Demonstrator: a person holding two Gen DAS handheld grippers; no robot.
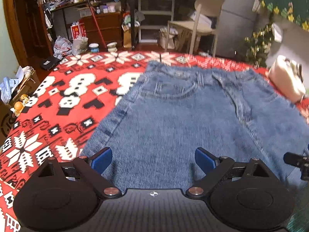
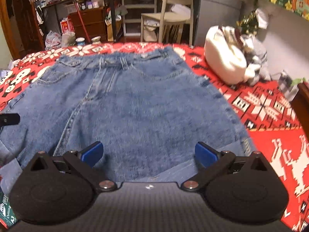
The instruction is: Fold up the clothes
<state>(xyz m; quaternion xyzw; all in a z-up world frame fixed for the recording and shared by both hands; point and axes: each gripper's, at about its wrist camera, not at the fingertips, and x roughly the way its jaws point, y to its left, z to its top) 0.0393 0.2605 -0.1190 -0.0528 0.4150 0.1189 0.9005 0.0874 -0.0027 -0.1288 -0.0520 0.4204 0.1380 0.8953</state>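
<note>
Jeans point(image 2: 135, 106) on red blanket point(image 2: 270, 135), white garment heap point(image 2: 226, 61) beside, chair point(image 2: 173, 9) behind

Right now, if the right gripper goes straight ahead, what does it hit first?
Likely the jeans: the open right gripper points along the denim toward the waistband. Its height above the cloth is unclear.

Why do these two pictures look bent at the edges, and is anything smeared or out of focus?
Both views are fisheye, so the red patterned blanket curves and the corners go black. In the left wrist view the jeans are smeared with motion blur, and so is the cream bundle. The right wrist view shows the same smear, while each gripper's frame stays sharp.
</note>
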